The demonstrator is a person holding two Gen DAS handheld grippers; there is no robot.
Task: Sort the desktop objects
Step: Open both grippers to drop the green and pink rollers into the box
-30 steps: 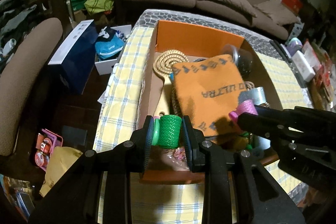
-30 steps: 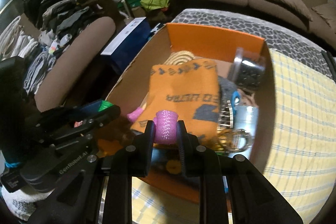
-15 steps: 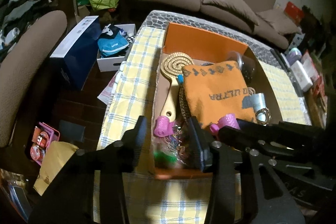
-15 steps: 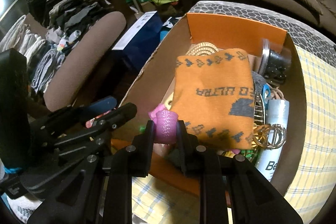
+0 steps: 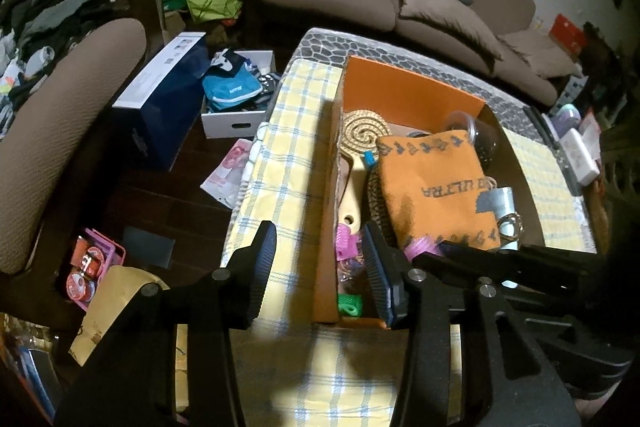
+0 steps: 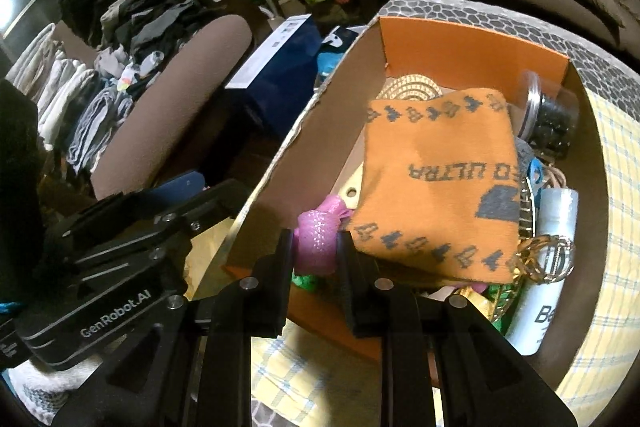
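Our left tongs (image 5: 320, 267) stand open and hold nothing, above the near edge of the one orange box (image 5: 412, 99) on the checked tabletop (image 5: 288, 155). Our right tongs (image 6: 314, 255) are closed on one pink roller (image 6: 316, 239), low over the box's near corner. Inside the box we count one more pink roller (image 5: 346, 241), one green roller (image 5: 350, 305) (it lies at the near wall), one orange cloth (image 6: 436, 187), one wooden brush (image 5: 360, 143) and one clear jar (image 6: 554, 119).

The orange cloth (image 6: 436, 187) covers most of the box's contents; beneath it, the white bottle's (image 6: 548, 267) label is cut short.
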